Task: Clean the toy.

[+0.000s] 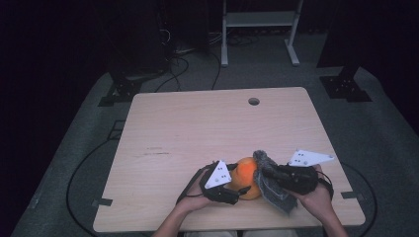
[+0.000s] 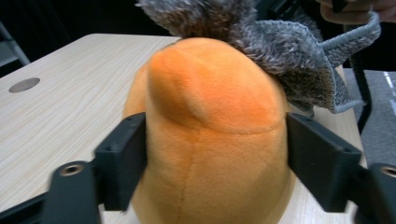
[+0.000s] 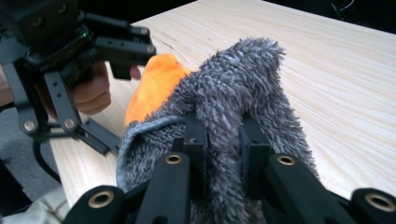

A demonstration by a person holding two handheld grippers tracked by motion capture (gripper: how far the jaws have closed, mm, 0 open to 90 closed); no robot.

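Orange plush toy (image 2: 210, 135) — clamped; grey cloth (image 3: 233, 93) pinched.

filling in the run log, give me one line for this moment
left gripper: shut on orange plush toy | right gripper: shut on grey cloth | cloth touches toy's top | table

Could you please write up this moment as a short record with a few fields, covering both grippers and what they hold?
surface: wooden table
left gripper: jaws closed on both sides of the orange plush toy
right gripper: jaws clamped on a fold of the grey cloth
contact: cloth lies against the top of the toy
toy position: standing on the table near the person's edge
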